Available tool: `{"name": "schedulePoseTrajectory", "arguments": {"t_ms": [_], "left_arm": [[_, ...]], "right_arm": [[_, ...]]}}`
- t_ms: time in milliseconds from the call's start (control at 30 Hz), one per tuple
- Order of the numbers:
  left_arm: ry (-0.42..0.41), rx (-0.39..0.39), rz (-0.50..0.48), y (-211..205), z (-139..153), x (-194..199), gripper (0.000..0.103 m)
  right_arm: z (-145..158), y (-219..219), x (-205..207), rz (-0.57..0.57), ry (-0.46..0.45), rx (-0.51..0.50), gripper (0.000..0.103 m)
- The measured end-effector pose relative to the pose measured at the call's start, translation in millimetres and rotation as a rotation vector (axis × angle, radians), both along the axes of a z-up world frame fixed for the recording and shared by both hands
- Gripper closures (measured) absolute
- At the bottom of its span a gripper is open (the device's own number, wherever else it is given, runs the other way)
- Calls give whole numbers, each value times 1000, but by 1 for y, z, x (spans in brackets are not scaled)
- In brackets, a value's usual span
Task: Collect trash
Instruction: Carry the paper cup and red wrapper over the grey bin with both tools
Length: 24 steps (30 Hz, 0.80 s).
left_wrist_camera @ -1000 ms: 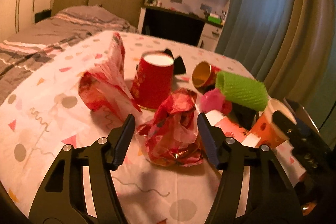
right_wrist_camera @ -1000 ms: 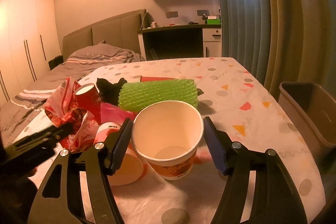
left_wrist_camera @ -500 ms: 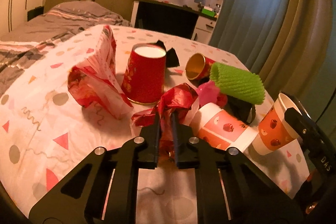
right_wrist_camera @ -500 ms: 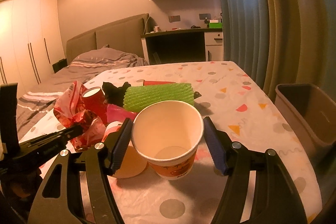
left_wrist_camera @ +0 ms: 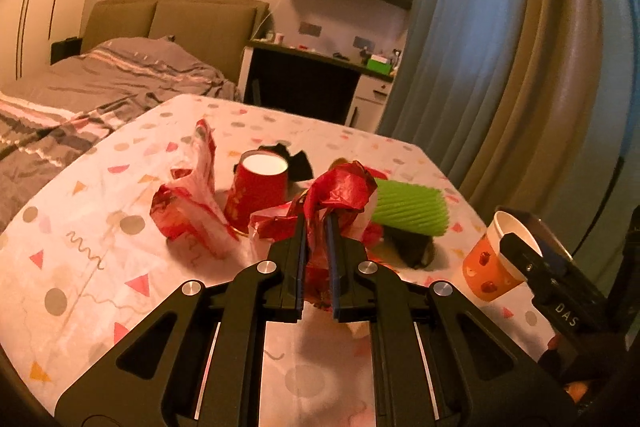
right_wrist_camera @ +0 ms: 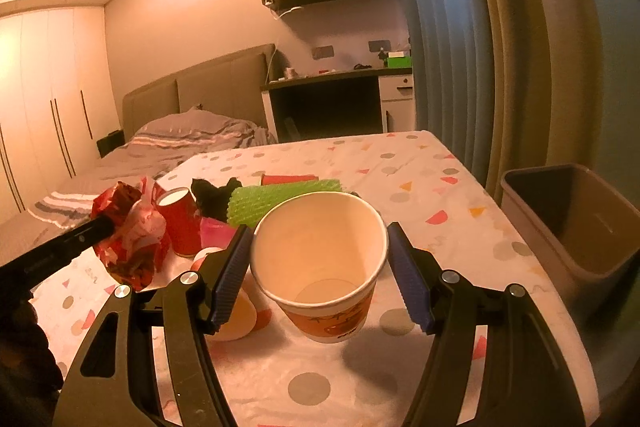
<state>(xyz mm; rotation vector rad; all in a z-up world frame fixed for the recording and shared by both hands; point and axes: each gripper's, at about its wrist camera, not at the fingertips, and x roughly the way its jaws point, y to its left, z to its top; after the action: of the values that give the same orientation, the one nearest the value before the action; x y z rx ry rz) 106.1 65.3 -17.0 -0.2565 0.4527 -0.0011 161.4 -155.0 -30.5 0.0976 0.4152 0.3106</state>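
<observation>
Behind the red cup (left_wrist_camera: 259, 191) and the green ribbed roll (left_wrist_camera: 408, 206), a black crumpled thing (left_wrist_camera: 295, 163) is half hidden and I cannot tell what it is; the dark shape under the roll is just as unclear. In the right wrist view a second paper cup (right_wrist_camera: 236, 311) lies on its side, mostly covered by the near finger.

The left gripper (left_wrist_camera: 316, 263) is clenched on a crumpled red wrapper (left_wrist_camera: 340, 189), which bunches up above the fingertips and hangs clear of the table (left_wrist_camera: 80, 267); its lower part is lost between the pads. Another red-and-white wrapper (left_wrist_camera: 192, 203) sits on the cloth just left of the red cup.

The right gripper (right_wrist_camera: 320, 283) grips an open paper cup (right_wrist_camera: 320, 251) by its sides, with both pads against the wall and the cup lifted off the cloth. A grey bin (right_wrist_camera: 572, 227) stands off the table's right edge, cut off low in the frame
</observation>
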Motion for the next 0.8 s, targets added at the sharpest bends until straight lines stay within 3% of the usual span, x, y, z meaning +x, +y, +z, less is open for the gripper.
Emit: {"name": "schedulePoseTrajectory", "arguments": {"t_ms": [500,800], "left_arm": [[-44,24,-69,-44,18,-2,94],[-56,47,-149,-90,24,10,94]], "right_arm": [[12,-39,-13,-46,-48,33,37],[17,-70,-20,-92,-67,38,37]]}}
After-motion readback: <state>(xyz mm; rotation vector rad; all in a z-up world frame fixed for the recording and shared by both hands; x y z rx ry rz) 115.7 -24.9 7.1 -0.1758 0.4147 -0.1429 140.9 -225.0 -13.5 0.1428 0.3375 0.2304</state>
